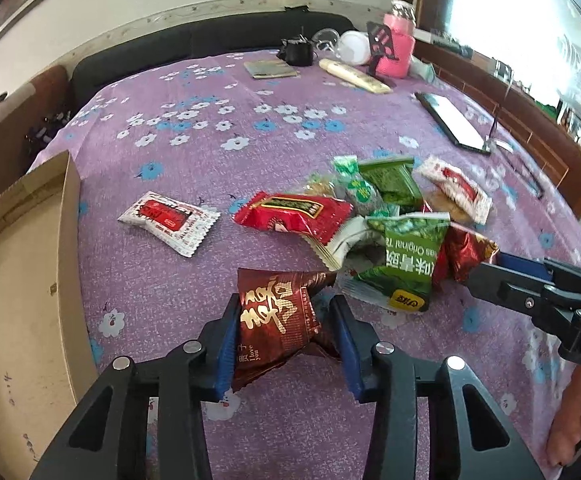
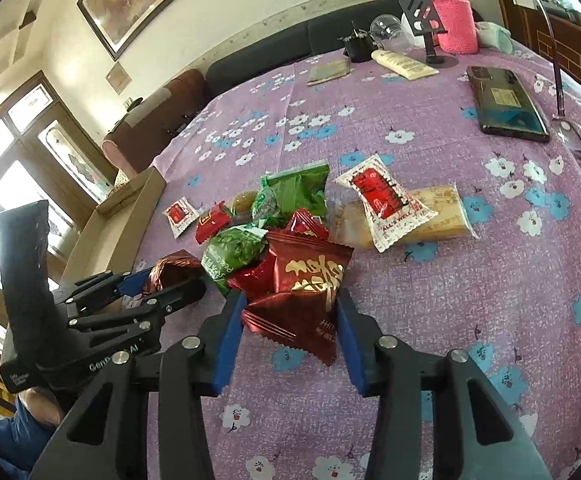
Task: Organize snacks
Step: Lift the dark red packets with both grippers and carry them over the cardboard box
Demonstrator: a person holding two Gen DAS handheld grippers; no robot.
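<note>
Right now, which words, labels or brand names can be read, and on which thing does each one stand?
"I love you": dark red packet between the left gripper's fingers.
"ALL'S WELL": white and red packet.
"Original": green packet, upside down.
"Gen... AI": left gripper body, partly hidden.
Chinese characters on the packets: not readable to me.
Remaining print: too small.

Both wrist views look steeply down, close over the surface. Left view faces it from beside the cardboard box; both share the snack pile.
</note>
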